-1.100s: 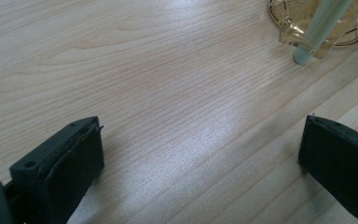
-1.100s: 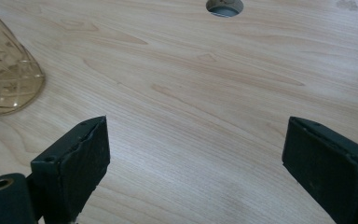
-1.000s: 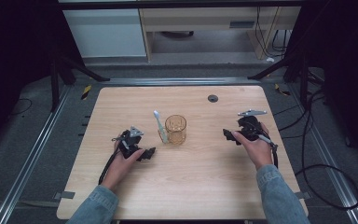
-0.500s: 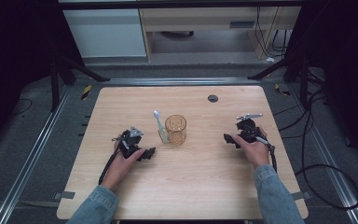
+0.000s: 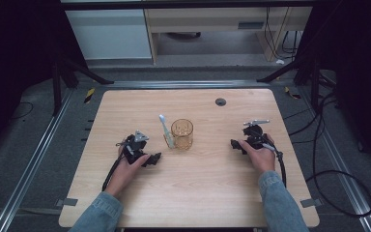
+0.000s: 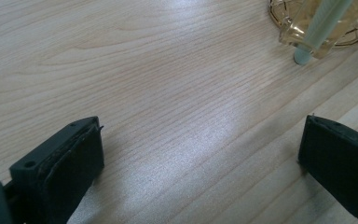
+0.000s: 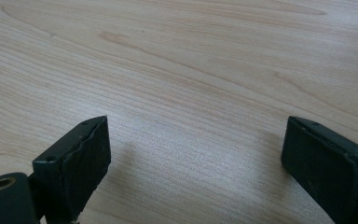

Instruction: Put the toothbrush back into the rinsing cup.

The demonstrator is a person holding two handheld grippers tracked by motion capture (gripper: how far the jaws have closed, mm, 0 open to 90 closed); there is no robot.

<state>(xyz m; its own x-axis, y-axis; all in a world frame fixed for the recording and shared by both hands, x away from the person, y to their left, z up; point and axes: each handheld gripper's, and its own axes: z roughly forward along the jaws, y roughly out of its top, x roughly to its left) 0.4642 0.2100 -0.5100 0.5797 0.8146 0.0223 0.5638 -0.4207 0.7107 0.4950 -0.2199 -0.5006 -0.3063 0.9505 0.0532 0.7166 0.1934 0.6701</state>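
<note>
An amber glass cup (image 5: 182, 134) stands upright in the middle of the wooden table (image 5: 198, 193). A pale toothbrush (image 5: 165, 130) lies on the table against the cup's left side, head pointing away from me. The cup's base (image 6: 324, 21) and the toothbrush handle end (image 6: 307, 46) appear at the top right of the left gripper view. My left gripper (image 5: 153, 160) rests on the table left of the cup, jaws wide open and holding nothing (image 6: 200, 158). My right gripper (image 5: 235, 145) rests to the right of the cup, also open over bare wood (image 7: 196, 154).
A round dark grommet (image 5: 221, 101) sits near the table's far edge. Black cables (image 5: 338, 193) trail on the floor to the right. Metal rails (image 5: 29, 179) run along both sides of the table, and a cabinet (image 5: 111, 34) stands beyond it.
My right gripper has shifted slightly away from me and a little left. The left gripper, cup and toothbrush have stayed in place.
</note>
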